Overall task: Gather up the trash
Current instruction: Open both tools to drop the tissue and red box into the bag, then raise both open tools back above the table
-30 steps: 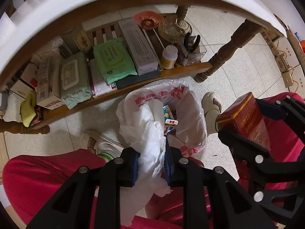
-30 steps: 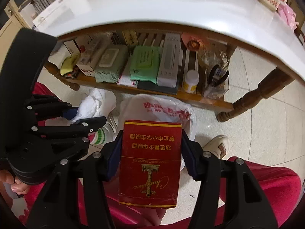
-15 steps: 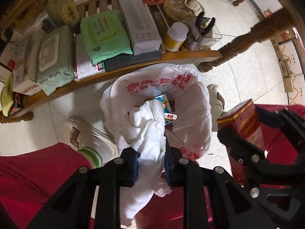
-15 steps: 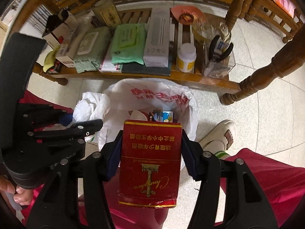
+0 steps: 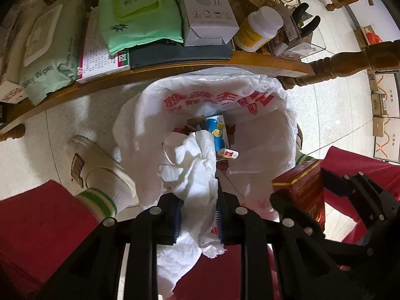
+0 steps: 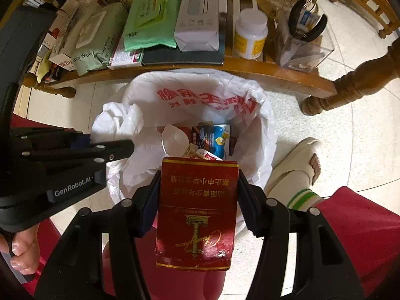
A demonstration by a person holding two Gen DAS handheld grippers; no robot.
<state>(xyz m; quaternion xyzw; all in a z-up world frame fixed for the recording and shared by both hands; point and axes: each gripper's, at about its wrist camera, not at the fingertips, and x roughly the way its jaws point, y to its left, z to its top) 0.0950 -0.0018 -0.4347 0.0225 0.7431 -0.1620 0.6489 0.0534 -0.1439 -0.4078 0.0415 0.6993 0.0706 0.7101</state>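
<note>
Left hand-held gripper pinches a crumpled white tissue wad and right hand-held gripper clamps a red cardboard cigarette box, both over the white plastic-lined trash bin.

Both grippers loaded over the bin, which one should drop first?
Left, probably. Its tissue wad already hangs over the bag's opening; the right gripper's red box sits at the near rim.
</note>
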